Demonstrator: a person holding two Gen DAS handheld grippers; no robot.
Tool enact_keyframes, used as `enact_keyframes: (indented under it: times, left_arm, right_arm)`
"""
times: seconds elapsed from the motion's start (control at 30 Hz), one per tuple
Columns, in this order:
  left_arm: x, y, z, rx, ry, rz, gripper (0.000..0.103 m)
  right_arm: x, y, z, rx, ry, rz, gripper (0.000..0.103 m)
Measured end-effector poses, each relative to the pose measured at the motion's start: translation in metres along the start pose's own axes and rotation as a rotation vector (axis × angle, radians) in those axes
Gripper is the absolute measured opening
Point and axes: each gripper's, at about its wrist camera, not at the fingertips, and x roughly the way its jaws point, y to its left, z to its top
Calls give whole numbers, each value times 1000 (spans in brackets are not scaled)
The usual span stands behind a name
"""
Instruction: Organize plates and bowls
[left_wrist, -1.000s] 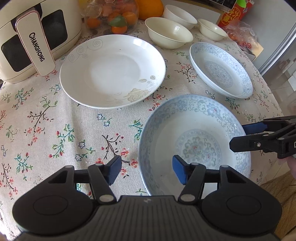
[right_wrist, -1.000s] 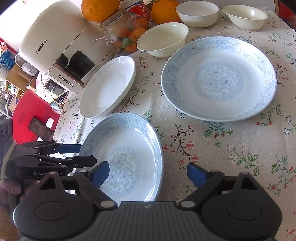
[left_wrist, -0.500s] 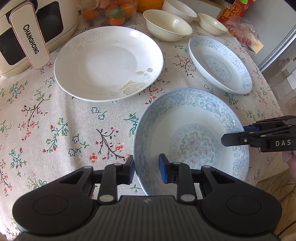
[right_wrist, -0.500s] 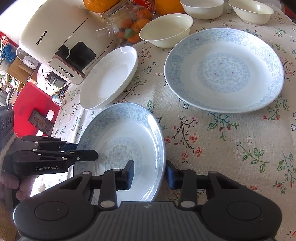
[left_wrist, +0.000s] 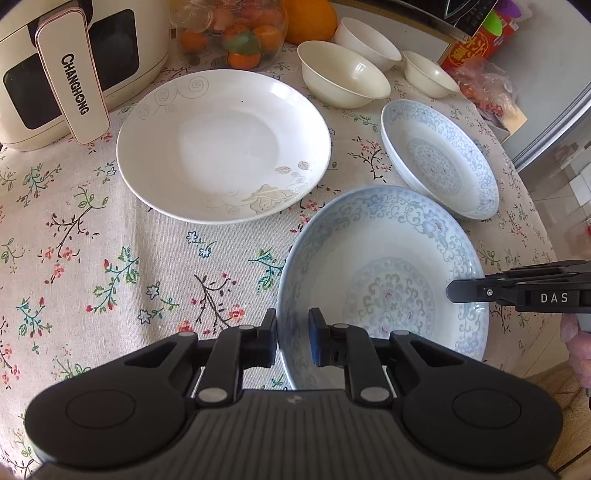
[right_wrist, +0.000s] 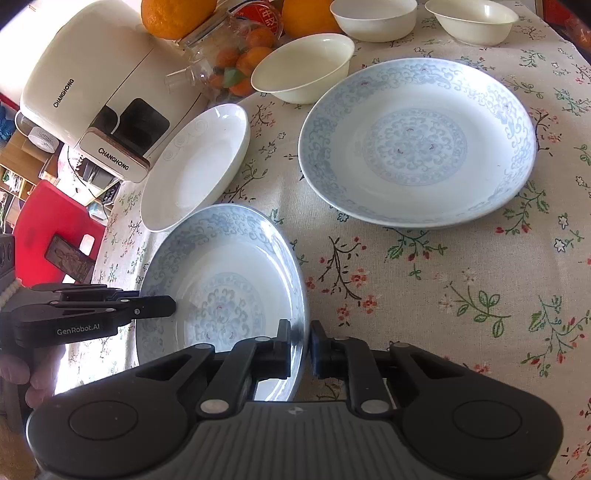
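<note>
A blue-patterned plate (left_wrist: 388, 258) (right_wrist: 221, 251) lies nearest on the flowered tablecloth. My left gripper (left_wrist: 293, 339) has the plate's left rim between its blue pads, and its jaws are closing on it. My right gripper (right_wrist: 300, 347) is closing its jaws on the opposite rim; its tip (left_wrist: 465, 291) shows in the left wrist view, as the left gripper (right_wrist: 162, 306) does in the right wrist view. A second blue-patterned plate (left_wrist: 439, 158) (right_wrist: 417, 144), a white plate (left_wrist: 221, 144) (right_wrist: 195, 166) and three cream bowls (left_wrist: 343, 77) (left_wrist: 365, 37) (left_wrist: 428, 74) sit farther back.
A cream Changhong appliance (left_wrist: 55, 74) stands at the back left. Beside it are a glass jar of small oranges (left_wrist: 236, 33) and a large orange (left_wrist: 310, 18). Red packets (left_wrist: 476, 44) lie at the back right. The table edge (left_wrist: 532, 236) curves close on the right.
Both grippers' jaws have narrowed from wide apart to tight around the near blue-patterned plate's rim, one on each side. Neither hand has shifted much.
</note>
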Motion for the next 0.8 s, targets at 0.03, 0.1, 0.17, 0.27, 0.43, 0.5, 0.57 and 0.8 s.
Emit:
enact_keyframes:
  times: [0.03, 0.1, 0.17, 0.27, 0.43, 0.5, 0.57, 0.8]
  left_arm:
    - [-1, 0, 1, -5, -6, -1, 15]
    - [-4, 0, 3, -19, -20, -4, 13]
    - [-6, 0, 7, -34, -36, -12, 12]
    - [-10, -5, 13, -47, -61, -23, 12]
    - [-11, -14, 27, -78, -87, -46, 12]
    - [-9, -18, 33, -98, -96, -59, 12]
    - [-8, -23, 39, -107, -104, -63, 12]
    - [6, -47, 63, -135, -129, -72, 12]
  right_arm:
    - [-1, -1, 1, 4, -3, 2, 11]
    - [-5, -3, 4, 15, -7, 8, 11]
    - [-9, -5, 7, 23, -23, 10, 11]
    - [-16, -9, 14, 34, -59, 8, 11]
    - [-29, -19, 27, 79, -118, 3, 11]
    - [-34, -24, 33, 92, -139, 3, 11]
    - [-40, -28, 38, 104, -162, 2, 11]
    - [-54, -48, 58, 158, -233, -23, 11]
